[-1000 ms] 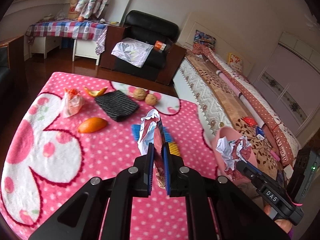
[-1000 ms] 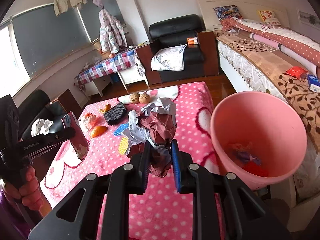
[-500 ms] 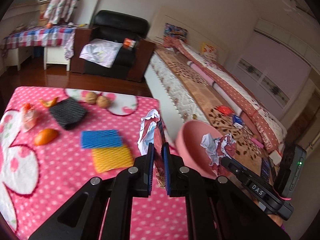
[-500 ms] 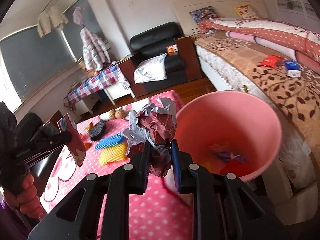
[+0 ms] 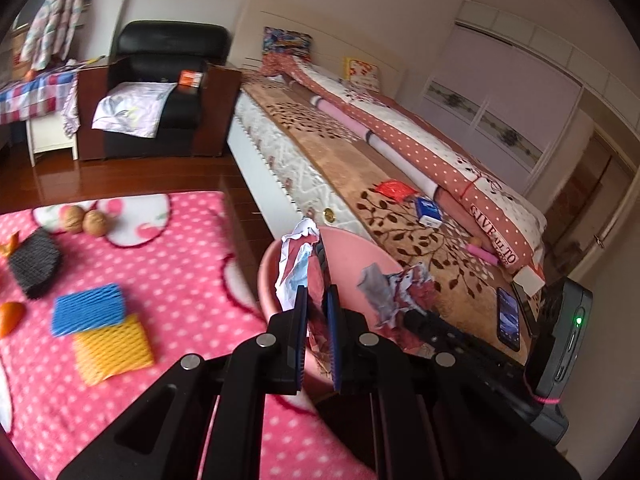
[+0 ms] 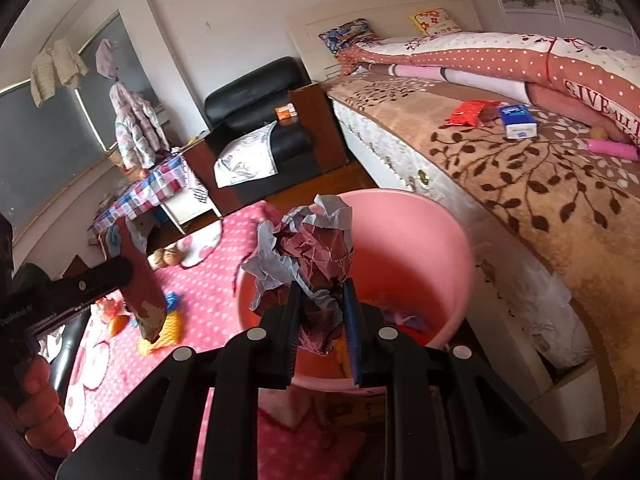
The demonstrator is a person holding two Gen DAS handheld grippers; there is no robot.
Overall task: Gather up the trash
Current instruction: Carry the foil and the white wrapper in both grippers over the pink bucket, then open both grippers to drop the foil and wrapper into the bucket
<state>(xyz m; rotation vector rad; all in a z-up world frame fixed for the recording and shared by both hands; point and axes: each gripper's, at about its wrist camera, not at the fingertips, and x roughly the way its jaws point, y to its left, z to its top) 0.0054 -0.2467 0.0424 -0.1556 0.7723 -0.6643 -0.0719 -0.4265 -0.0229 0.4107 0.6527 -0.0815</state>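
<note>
While its jaws pinch a flat wrapper (image 5: 296,268), the left gripper (image 5: 316,316) sits at the frame's centre, over the pink bucket (image 5: 344,248). Centre frame in its own view, the right gripper (image 6: 320,312) clamps a crumpled paper wad (image 6: 312,244) above the bucket's mouth. Lower left lies the pink dotted tablecloth (image 5: 180,248).

Crumpled paper (image 6: 316,248) (smooth plastic bucket (image 6: 448,240))
</note>
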